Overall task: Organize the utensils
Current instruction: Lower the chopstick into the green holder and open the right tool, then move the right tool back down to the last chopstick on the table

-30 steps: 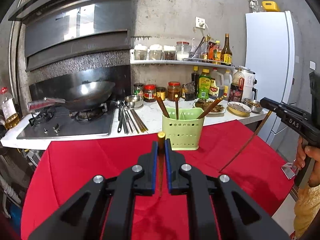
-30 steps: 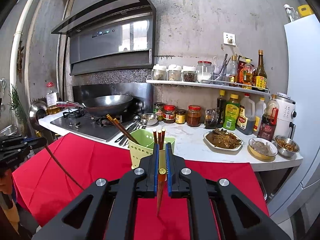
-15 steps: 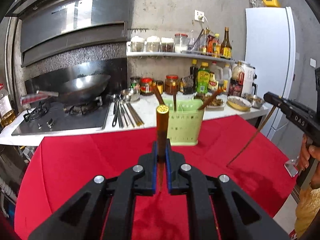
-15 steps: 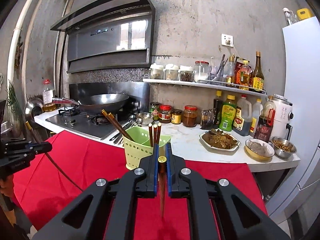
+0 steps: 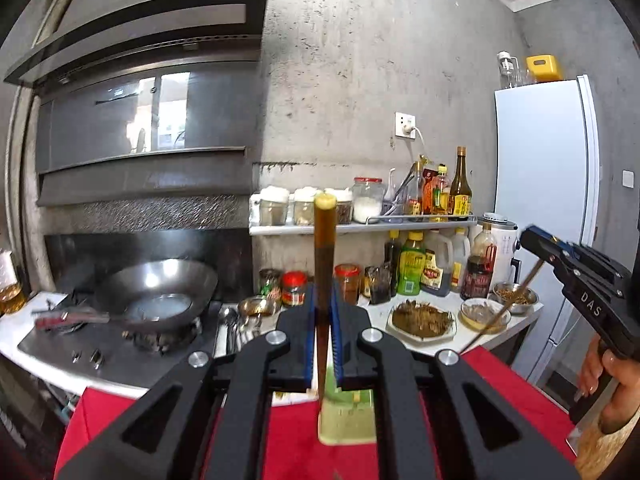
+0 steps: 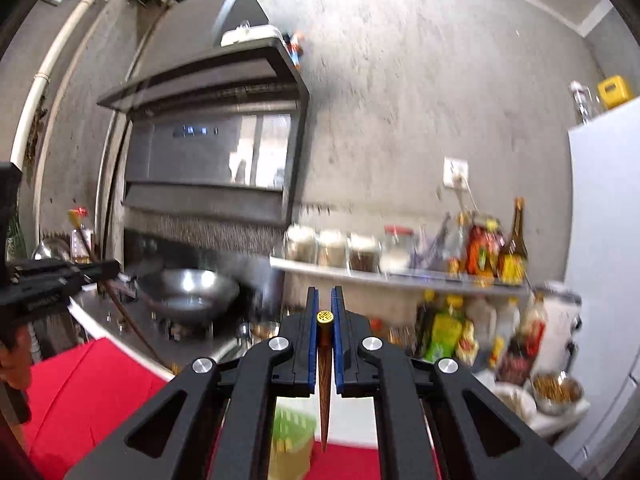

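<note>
Green utensil holder [image 5: 346,420] | contents hidden | left claw [image 5: 322,312] clamps chopstick [image 5: 324,256]

White letters "DAS" stand on the black body of the right gripper [image 5: 538,246], seen at the right edge of the left wrist view. A round gold end cap on the chopstick [image 6: 325,354] held in that gripper carries a stamped mark, too small to read. Printed labels show on the sauce bottles [image 5: 412,268] and the red-capped jars [image 5: 294,289] along the counter and shelf, but none can be made out, and the right wrist view is too blurred for any text.
</note>
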